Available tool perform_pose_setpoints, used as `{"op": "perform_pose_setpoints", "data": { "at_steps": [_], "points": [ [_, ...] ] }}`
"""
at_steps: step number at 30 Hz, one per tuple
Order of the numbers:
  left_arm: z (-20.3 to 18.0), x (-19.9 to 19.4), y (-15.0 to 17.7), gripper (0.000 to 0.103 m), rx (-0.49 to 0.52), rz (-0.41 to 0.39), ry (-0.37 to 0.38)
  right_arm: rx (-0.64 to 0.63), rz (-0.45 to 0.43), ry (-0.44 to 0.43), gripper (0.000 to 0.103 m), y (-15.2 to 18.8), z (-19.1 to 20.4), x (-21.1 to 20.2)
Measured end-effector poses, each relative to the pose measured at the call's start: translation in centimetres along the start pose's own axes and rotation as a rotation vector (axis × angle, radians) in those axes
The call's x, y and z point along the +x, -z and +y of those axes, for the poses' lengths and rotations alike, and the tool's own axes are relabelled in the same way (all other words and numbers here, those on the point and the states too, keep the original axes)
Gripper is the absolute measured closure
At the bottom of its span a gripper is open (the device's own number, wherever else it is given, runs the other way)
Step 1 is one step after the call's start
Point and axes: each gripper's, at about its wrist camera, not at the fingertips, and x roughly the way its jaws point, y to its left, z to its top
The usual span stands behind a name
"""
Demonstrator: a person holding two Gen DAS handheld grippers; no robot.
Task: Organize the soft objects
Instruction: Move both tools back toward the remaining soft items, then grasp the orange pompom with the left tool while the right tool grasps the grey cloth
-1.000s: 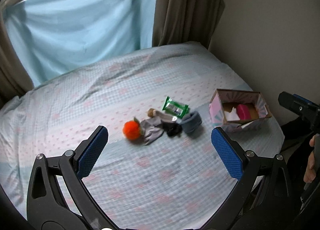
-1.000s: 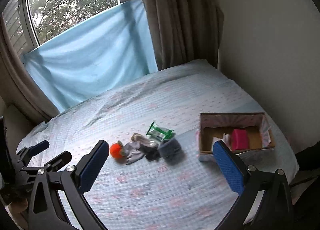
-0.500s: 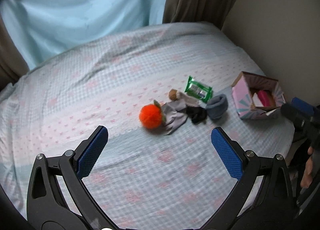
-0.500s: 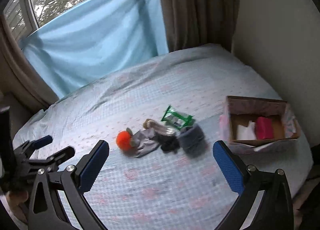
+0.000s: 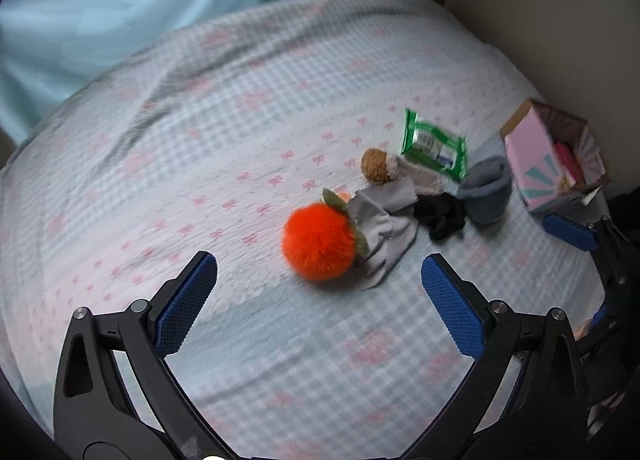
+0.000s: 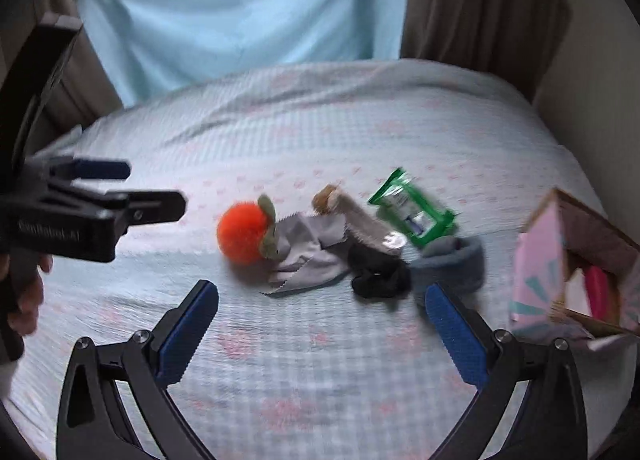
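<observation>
Both tools were spread wide with nothing in them: the left tool (image 5: 319,278) hung over the near part of the bed (image 5: 248,107) lined up on the orange pom-pom (image 5: 319,246), and the right tool (image 6: 322,302) sat over the same heap, a bit further right. The pom-pom was nearest, on the left end of the pile, touching the grey cloth (image 5: 384,219). I'd guess it weighs nothing and squashes flat, so pinch it across the middle, not by the little green leaf. Right of the cloth were a black sock (image 5: 440,215) and a rolled grey sock (image 5: 486,191), both floppy. Further back lay a brown plush bit (image 5: 376,165) and a green wipes pack (image 5: 434,145), probably slippery. The cloth might drag along. Far right stood the pink box (image 5: 532,155), open.
</observation>
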Motion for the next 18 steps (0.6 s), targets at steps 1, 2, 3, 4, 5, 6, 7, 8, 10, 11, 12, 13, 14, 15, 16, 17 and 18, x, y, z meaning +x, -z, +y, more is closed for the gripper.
{"op": "perform_pose_setpoints", "data": {
  "at_steps": [1,2,3,4,5,6,7,8,10,11,12,13,14,15,16,17,18],
  "points": [
    [0.0,1.1,-0.2,0.002,0.011,0.011,0.003,-0.012,0.006,-0.011,0.000,0.3,0.2,1.3],
    [0.1,1.9,-0.4,0.003,0.019,0.018,0.007,-0.024,0.009,-0.011,0.000,0.4,0.4,2.1],
    [0.1,3.0,-0.5,0.003,0.032,0.025,0.016,-0.042,0.013,-0.009,0.000,0.6,0.6,3.1],
    [0.2,3.7,-0.7,0.003,0.041,0.029,0.024,-0.057,0.016,-0.010,0.000,0.7,0.7,4.0],
    [0.2,4.5,-0.9,0.004,0.052,0.033,0.033,-0.069,0.020,-0.015,0.000,0.9,0.9,4.9],
    [0.2,5.1,-1.0,0.004,0.061,0.037,0.041,-0.079,0.025,-0.020,0.000,1.1,1.0,5.7],
    [0.2,5.8,-1.0,0.005,0.070,0.041,0.048,-0.092,0.031,-0.028,0.000,1.3,1.1,6.8],
    [0.2,6.4,-1.1,0.006,0.080,0.045,0.055,-0.103,0.035,-0.033,0.001,1.4,1.2,7.5],
    [0.2,7.9,-1.3,0.006,0.103,0.053,0.071,-0.131,0.046,-0.051,0.007,1.7,1.4,9.1],
    [0.2,8.6,-1.4,0.007,0.117,0.056,0.080,-0.142,0.050,-0.061,0.007,1.8,1.6,9.7],
    [0.1,9.0,-1.4,0.007,0.126,0.059,0.084,-0.156,0.050,-0.068,0.008,1.9,1.7,10.4],
    [0.0,9.6,-1.4,0.007,0.136,0.064,0.090,-0.169,0.049,-0.072,0.008,2.0,1.9,10.9],
    [-0.1,10.1,-1.5,0.007,0.143,0.069,0.099,-0.188,0.045,-0.075,0.008,2.1,2.1,11.5],
    [-0.2,10.5,-1.5,0.007,0.153,0.071,0.110,-0.203,0.038,-0.075,0.008,2.1,2.2,12.0],
    [-0.4,10.8,-1.4,0.007,0.166,0.069,0.113,-0.211,0.034,-0.076,0.008,2.1,2.3,12.3],
    [-0.7,11.2,-1.4,0.007,0.182,0.069,0.112,-0.216,0.030,-0.081,0.008,2.0,2.2,12.8],
    [-0.8,11.6,-1.3,0.008,0.192,0.072,0.108,-0.216,0.030,-0.088,0.008,2.0,2.1,13.2]
  ]
}}
